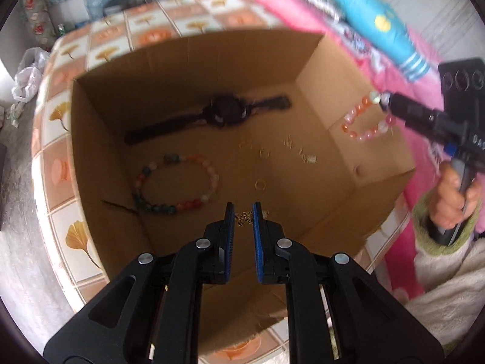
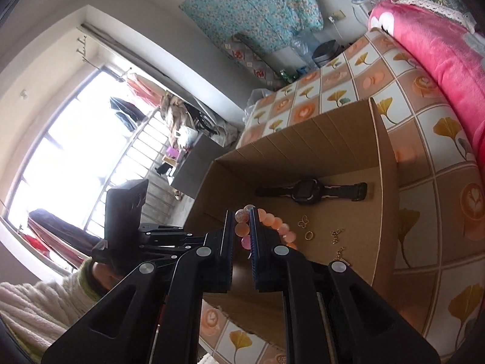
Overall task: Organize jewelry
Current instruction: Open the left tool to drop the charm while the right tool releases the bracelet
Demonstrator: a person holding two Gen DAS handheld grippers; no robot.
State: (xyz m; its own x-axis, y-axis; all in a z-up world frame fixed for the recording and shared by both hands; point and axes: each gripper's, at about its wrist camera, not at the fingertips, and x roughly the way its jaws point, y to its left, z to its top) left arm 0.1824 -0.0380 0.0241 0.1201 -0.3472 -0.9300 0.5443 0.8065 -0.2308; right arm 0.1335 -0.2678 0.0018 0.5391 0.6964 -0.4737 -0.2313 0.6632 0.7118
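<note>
An open cardboard box stands on a bed. On its floor lie a black watch, a multi-coloured bead bracelet and several small gold rings and charms. My left gripper hangs over the box's near part, shut on a small bronze butterfly charm. My right gripper reaches in from the right, shut on a pink and orange bead bracelet that dangles above the box's right wall. In the right wrist view the same bracelet sits between the right gripper's pads, above the watch and gold pieces.
The bed sheet has orange and white squares with leaf prints. A pink blanket and a blue cushion lie along the box's far right side. A hand in a fluffy white sleeve holds the right gripper's handle. Beyond the bed's edge are a floor and a window.
</note>
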